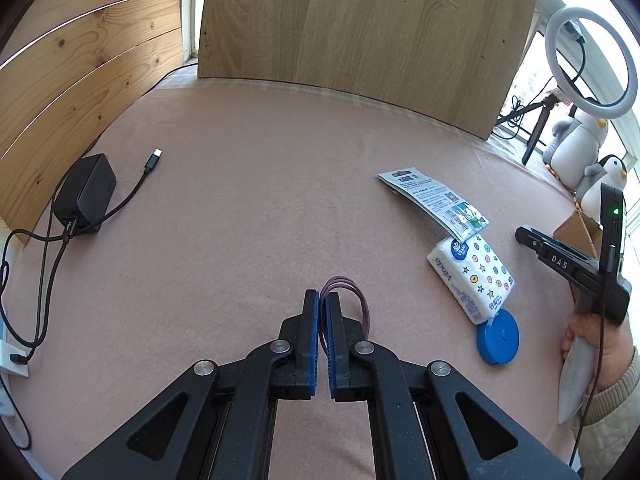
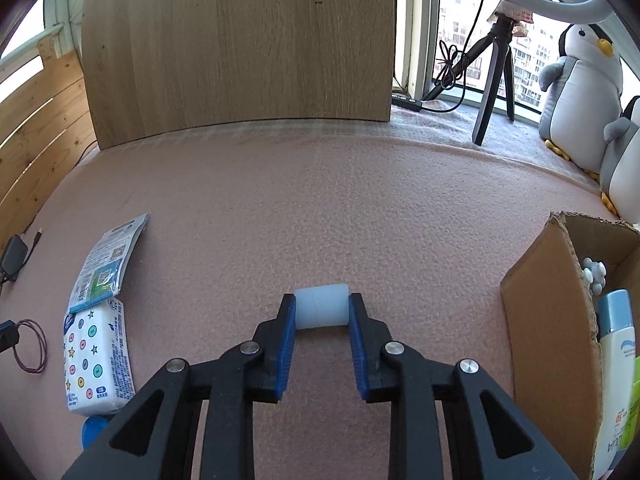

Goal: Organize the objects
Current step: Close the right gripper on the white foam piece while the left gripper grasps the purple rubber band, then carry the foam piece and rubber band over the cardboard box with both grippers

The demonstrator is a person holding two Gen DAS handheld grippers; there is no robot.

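My left gripper (image 1: 323, 298) is shut on a maroon hair tie (image 1: 362, 300), whose loop sticks out to the right of the fingers; the hair tie also shows in the right wrist view (image 2: 34, 346). My right gripper (image 2: 322, 312) is shut on a white plastic cylinder (image 2: 322, 306), held sideways above the pink cloth. A cardboard box (image 2: 548, 320) stands to its right and holds a sunscreen bottle (image 2: 614, 360) and a small grey-white item (image 2: 594, 274). A tissue pack (image 1: 472, 280), a flat printed packet (image 1: 434, 202) and a blue round tape measure (image 1: 498, 338) lie between the grippers.
A black charger (image 1: 86, 192) with cables lies at the far left by a wooden slat wall (image 1: 80, 80). A wooden board (image 2: 240, 48) stands at the back. A ring light on a tripod (image 2: 496, 64) and plush penguins (image 2: 580, 92) stand at the right.
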